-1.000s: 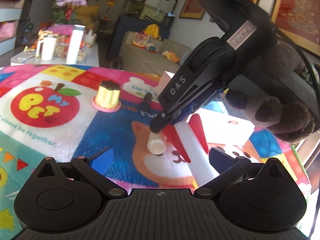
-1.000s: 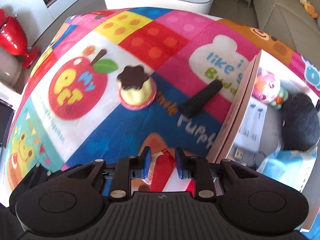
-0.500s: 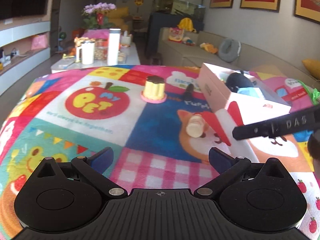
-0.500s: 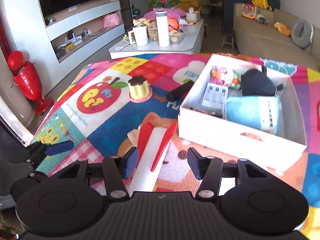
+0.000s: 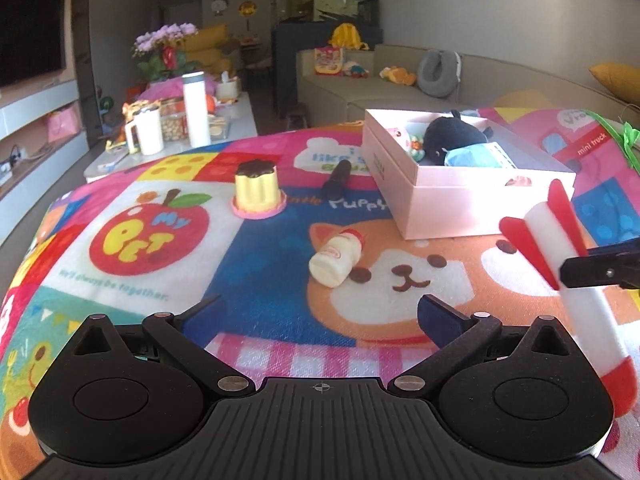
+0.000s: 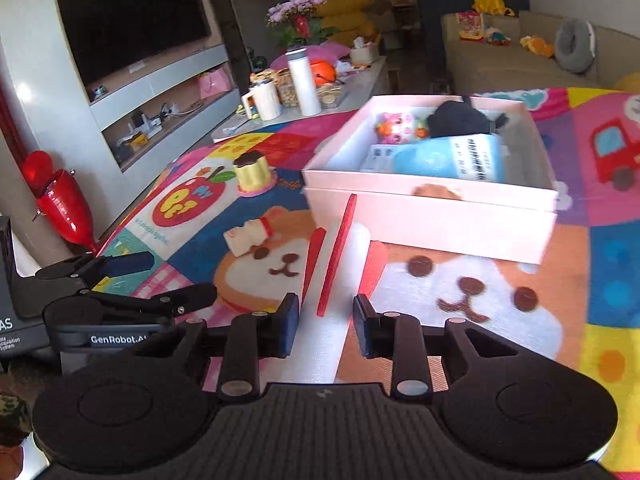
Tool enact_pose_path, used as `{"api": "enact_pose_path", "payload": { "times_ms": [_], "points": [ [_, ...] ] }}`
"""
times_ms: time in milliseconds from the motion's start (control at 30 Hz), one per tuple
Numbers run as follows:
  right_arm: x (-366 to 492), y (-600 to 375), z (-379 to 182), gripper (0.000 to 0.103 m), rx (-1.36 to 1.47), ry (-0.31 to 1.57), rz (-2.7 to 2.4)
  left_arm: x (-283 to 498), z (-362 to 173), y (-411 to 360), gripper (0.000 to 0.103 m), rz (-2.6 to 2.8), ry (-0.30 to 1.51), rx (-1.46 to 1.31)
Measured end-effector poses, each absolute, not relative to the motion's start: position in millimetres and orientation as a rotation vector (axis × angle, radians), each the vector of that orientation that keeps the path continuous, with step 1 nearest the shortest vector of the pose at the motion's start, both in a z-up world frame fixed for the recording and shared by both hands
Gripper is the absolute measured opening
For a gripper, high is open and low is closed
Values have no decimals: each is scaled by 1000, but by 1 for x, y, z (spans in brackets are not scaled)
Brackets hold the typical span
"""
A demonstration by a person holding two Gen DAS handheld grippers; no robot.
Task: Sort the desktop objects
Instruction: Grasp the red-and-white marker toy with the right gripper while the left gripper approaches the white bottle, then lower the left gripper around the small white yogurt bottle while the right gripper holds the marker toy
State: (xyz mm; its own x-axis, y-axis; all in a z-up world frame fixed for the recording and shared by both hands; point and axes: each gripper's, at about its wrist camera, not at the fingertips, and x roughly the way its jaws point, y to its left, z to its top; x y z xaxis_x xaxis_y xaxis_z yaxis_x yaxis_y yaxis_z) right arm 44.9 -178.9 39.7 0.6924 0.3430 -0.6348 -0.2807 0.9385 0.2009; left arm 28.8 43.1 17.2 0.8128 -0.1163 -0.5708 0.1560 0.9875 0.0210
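A white foam rocket [image 6: 340,276] with red fins lies between the pads of my right gripper [image 6: 326,330], whose jaws are closing and press on its body. In the left wrist view the rocket [image 5: 560,248] tilts up off the mat at the right edge, gripped by a black finger. My left gripper [image 5: 320,312] is open with nothing in it, above the mat's dog picture. A small white bottle [image 5: 334,258] lies on its side ahead of it. A yellow pudding toy [image 5: 258,192] and a black cylinder [image 5: 337,178] sit farther back.
An open pink box [image 6: 440,216] stands just beyond the rocket, holding a black plush [image 6: 460,120], a blue pack [image 6: 448,158] and a pink toy. The left gripper [image 6: 168,280] sits low at the left in the right wrist view. A red vase [image 6: 64,204] stands off the mat.
The right gripper opened, drew back along the rocket and closed on its body again. The rocket has come away from the small bottle and lifted. The left gripper swung slightly.
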Motion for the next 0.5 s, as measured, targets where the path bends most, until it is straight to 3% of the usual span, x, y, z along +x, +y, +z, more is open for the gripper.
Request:
{"api": "enact_pose_path", "payload": {
  "times_ms": [167, 233, 267, 333, 467, 500],
  "points": [
    [34, -219, 34, 47, 173, 652, 209, 57, 21, 31, 102, -95, 571, 86],
    [35, -227, 29, 55, 211, 627, 170, 67, 20, 28, 90, -91, 591, 76],
    [36, -230, 25, 57, 225, 619, 156, 73, 18, 27, 75, -91, 611, 80],
    [41, -235, 16, 64, 262, 621, 135, 80, 14, 25, 72, -87, 637, 90],
    [47, -244, 4, 69, 336, 646, 104, 87, 6, 18, 68, -105, 658, 140],
    [47, -247, 3, 78, 355, 638, 100, 88, 5, 17, 63, -113, 657, 143]
  ]
}}
